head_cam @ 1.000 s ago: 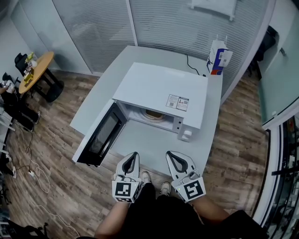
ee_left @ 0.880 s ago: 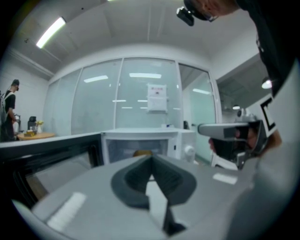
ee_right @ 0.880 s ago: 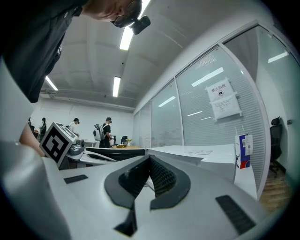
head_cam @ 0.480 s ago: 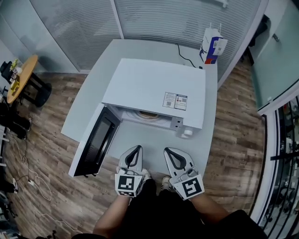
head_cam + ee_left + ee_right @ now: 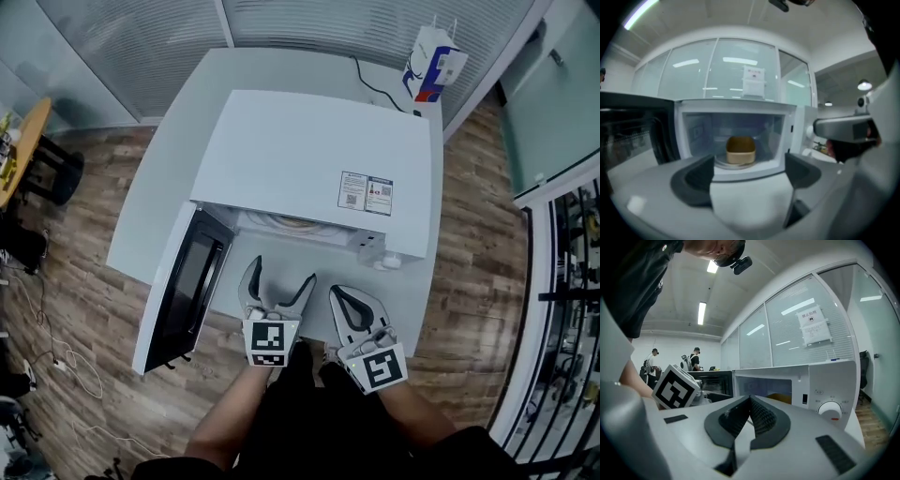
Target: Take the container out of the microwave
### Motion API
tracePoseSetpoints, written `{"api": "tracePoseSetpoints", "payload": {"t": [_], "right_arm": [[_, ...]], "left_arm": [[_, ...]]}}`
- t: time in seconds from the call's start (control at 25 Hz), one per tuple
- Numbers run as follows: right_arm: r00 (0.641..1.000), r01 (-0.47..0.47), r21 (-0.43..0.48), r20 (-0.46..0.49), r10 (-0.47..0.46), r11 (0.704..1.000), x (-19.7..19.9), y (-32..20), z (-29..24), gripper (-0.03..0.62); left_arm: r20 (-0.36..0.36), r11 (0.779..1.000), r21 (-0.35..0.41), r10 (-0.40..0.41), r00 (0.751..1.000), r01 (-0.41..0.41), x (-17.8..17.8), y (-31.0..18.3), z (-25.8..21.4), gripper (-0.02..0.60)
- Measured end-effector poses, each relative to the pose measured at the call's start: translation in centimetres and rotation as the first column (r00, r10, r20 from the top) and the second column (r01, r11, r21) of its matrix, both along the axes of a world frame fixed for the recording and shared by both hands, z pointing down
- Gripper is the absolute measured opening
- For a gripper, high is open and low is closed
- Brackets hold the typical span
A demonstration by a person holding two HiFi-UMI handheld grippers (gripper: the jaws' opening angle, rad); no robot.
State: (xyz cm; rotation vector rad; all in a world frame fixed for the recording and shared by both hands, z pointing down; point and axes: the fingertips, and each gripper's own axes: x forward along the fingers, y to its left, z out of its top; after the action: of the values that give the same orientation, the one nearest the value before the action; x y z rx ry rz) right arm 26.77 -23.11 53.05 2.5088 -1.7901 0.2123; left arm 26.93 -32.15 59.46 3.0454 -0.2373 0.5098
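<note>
The tan, square-sided container (image 5: 740, 151) sits inside the open white box-shaped microwave (image 5: 309, 159) at mid-frame, ahead of the left gripper (image 5: 279, 277), whose empty jaws are opening, with the right gripper (image 5: 342, 302) closed beside it.

Microwave (image 5: 309, 159) and box (image 5: 434, 64) on table (image 5: 157, 217)

Wood-plank floor (image 5: 478, 244), ribbed glass walls (image 5: 309, 23) (round table (image 5: 23, 141) leftward)

Bright ceiling light, fisheye-warped, blurry edges
</note>
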Motion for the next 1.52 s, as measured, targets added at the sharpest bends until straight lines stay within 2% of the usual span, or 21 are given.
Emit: {"api": "tracePoseSetpoints", "payload": {"t": [0.12,0.24,0.56,0.84,0.96,1.2,1.28,1.52], "right_arm": [[1.000,-0.016,-0.004,0.009,0.016,1.000,0.3,-0.6,0.7,-0.002],[0.999,-0.025,-0.022,0.021,0.026,0.999,0.4,-0.6,1.7,-0.002],[0.995,-0.067,-0.066,0.069,0.072,0.996,0.8,0.3,4.1,-0.002],[0.989,-0.105,-0.067,0.097,0.112,0.992,1.6,0.8,5.1,-0.002],[0.988,-0.113,-0.072,0.100,0.120,0.991,1.9,1.1,5.4,-0.002],[0.985,-0.128,-0.068,0.109,0.135,0.989,2.2,1.5,5.4,-0.002],[0.985,-0.128,-0.070,0.110,0.135,0.989,2.1,1.6,5.4,-0.002],[0.986,-0.127,-0.061,0.105,0.133,0.990,1.8,1.8,5.0,-0.002]], "left_arm": [[0.030,1.000,0.000,0.016,0.999,-0.016,2.0,-0.8,1.7,0.521],[0.058,1.000,-0.007,0.029,0.998,-0.029,4.2,-1.3,3.3,0.554],[0.115,1.000,0.012,0.004,0.993,-0.005,9.5,-3.4,6.2,0.558],[0.149,1.000,0.030,0.001,0.989,-0.006,12.2,-4.4,7.3,0.558],[0.168,1.000,0.027,0.003,0.986,-0.007,12.8,-4.6,7.8,0.557],[0.157,1.000,0.018,-0.007,0.988,0.004,13.3,-4.4,7.7,0.544],[0.145,1.000,0.017,-0.027,0.989,0.025,13.1,-4.7,7.4,0.465],[0.130,0.999,0.018,-0.042,0.991,0.040,12.0,-5.2,6.9,0.443]]}}
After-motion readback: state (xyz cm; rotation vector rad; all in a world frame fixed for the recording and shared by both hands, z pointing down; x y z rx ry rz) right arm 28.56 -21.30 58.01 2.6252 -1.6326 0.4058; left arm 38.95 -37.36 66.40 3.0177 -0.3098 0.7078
